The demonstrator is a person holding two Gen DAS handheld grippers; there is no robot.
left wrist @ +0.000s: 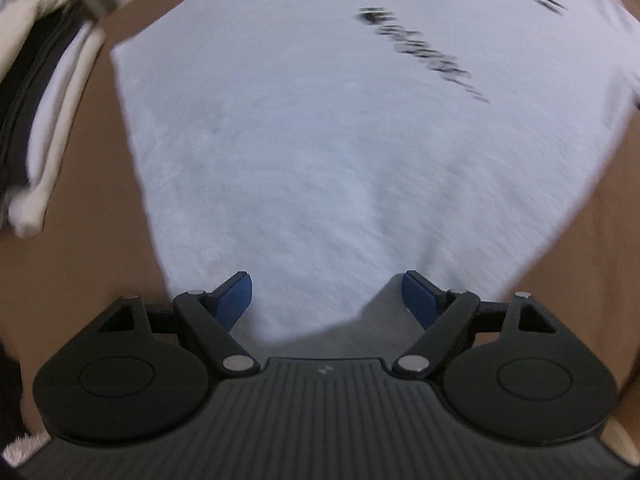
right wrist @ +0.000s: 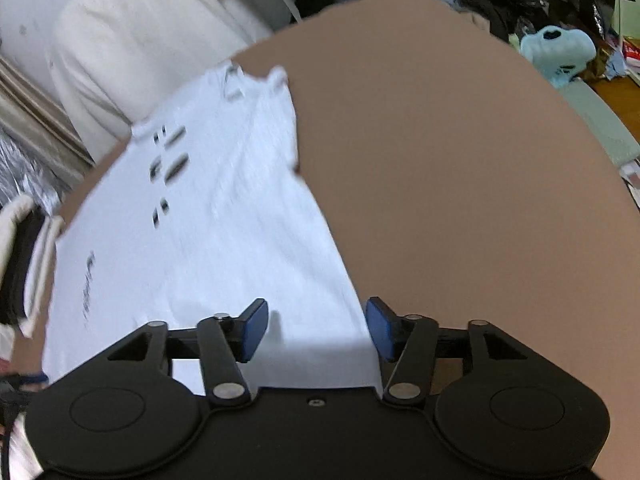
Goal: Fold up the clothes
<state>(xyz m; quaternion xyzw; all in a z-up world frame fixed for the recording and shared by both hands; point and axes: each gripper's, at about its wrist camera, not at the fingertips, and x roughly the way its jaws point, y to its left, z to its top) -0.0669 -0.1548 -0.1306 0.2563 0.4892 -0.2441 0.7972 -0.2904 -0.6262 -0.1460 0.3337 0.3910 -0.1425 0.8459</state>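
A white T-shirt (left wrist: 320, 128) with black print lies flat on the brown table (left wrist: 80, 248). My left gripper (left wrist: 327, 298) is open and empty, just above the shirt's near hem. In the right wrist view the same shirt (right wrist: 208, 220) stretches away to the left, its sleeve and collar at the far end. My right gripper (right wrist: 318, 330) is open and empty, over the shirt's near right corner, with the shirt's right edge running between its fingers. Both views are motion-blurred.
A stack of folded clothes (left wrist: 36, 120) sits at the table's left edge, also in the right wrist view (right wrist: 24, 268). White cushions (right wrist: 140, 48) lie beyond the table. A pile of clothes and a light blue plush toy (right wrist: 560, 54) lie at the far right. Bare tabletop (right wrist: 460, 184) spreads to the right.
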